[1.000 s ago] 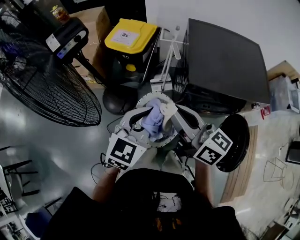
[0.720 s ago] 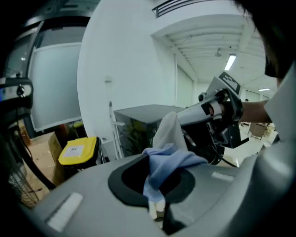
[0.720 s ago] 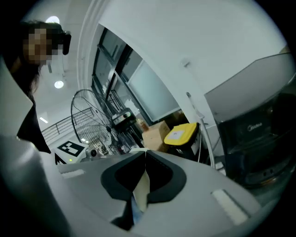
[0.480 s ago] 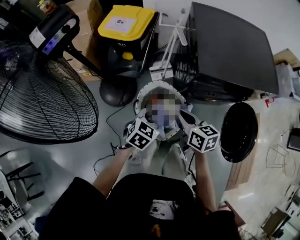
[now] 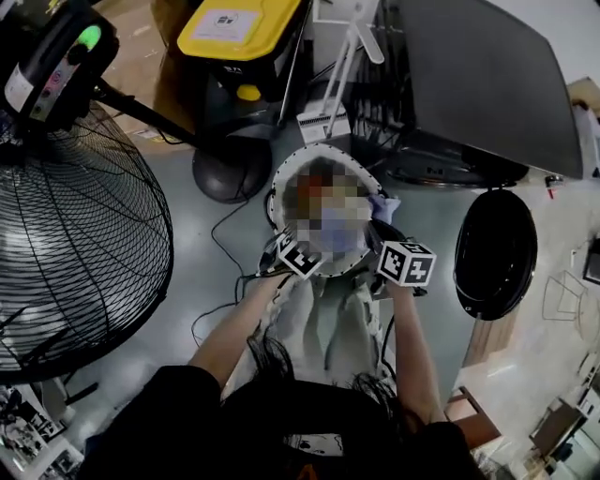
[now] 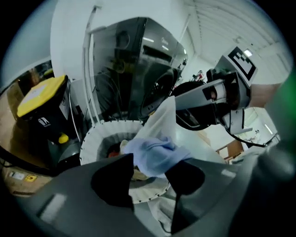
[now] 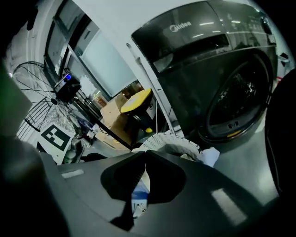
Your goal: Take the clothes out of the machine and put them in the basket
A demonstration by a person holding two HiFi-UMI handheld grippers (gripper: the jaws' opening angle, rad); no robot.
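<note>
A white woven basket [image 5: 281,187] stands on the floor in front of the dark washing machine [image 5: 487,84], with clothes inside it. Both grippers hang at its near rim, seen by their marker cubes. My left gripper [image 6: 150,163] is shut on a pale blue garment [image 6: 155,155] that bulges out between its jaws above the basket [image 6: 92,139]. A white cloth [image 6: 162,118] runs from that bundle up to my right gripper [image 6: 182,99]. In the right gripper view, my right gripper [image 7: 144,155] is shut on a thin white and blue fold of cloth [image 7: 138,187].
The machine's round door [image 5: 495,253] stands open to the right of the basket. A large floor fan [image 5: 66,234] fills the left side. A bin with a yellow lid [image 5: 244,28] stands behind the basket. A pale cloth corner [image 5: 384,208] hangs over the basket's right rim.
Both grippers have come down with the clothes from above the basket to its near rim, and they have tipped to point more steeply downward.
</note>
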